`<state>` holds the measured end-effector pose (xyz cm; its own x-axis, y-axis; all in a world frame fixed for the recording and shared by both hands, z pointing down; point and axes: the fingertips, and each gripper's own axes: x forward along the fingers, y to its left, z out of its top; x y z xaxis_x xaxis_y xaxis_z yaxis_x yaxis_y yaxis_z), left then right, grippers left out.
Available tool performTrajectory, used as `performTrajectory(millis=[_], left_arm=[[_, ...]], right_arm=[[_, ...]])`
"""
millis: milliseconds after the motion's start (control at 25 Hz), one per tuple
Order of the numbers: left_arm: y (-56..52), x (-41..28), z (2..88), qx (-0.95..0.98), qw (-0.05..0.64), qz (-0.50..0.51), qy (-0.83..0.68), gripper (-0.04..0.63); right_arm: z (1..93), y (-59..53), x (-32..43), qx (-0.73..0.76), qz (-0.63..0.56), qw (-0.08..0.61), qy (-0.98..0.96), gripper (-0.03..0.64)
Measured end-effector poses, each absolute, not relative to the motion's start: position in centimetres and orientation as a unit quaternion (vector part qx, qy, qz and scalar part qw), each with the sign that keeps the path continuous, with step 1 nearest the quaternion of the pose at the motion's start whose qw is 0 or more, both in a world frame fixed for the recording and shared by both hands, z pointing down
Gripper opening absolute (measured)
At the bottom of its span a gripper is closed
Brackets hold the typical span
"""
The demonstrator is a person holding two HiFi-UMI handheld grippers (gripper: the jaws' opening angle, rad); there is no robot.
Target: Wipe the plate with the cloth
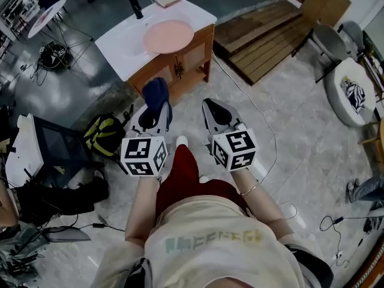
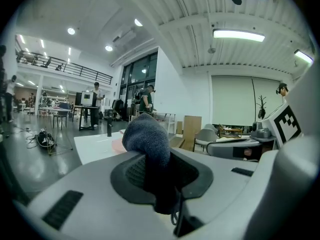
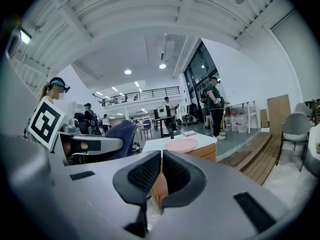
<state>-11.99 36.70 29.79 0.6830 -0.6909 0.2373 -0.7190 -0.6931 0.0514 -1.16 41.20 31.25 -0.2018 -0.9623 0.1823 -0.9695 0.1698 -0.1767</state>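
A round pink plate [image 1: 169,36] lies on a white countertop [image 1: 123,47] ahead of me, some way beyond both grippers. It also shows small in the right gripper view [image 3: 181,145]. My left gripper [image 1: 153,111] is shut on a dark blue cloth [image 1: 156,92], which bulges up from between the jaws [image 2: 147,136]. The same cloth appears at the left of the right gripper view [image 3: 119,133]. My right gripper [image 1: 215,110] is held beside the left one, its pads [image 3: 150,171] pressed together with nothing between them. Both are at about waist height, short of the counter.
The counter sits on a wooden cabinet [image 1: 183,62]. A black faucet [image 1: 136,6] and a small book [image 1: 168,0] are at its back. Wooden planks [image 1: 264,35] lie to the right, a chair [image 1: 351,89] further right, a backpack [image 1: 103,134] on the left floor.
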Motion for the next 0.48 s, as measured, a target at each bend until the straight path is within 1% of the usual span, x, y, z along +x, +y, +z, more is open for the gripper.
performTrajectory(millis=[480], left_arm=[[22.1,-9.3,31.9,0.918,0.102,0.11,-0.368,0.08]], right_arm=[[32.9,27.2,1.4,0.643,0.155,0.035,-0.749,0.038]])
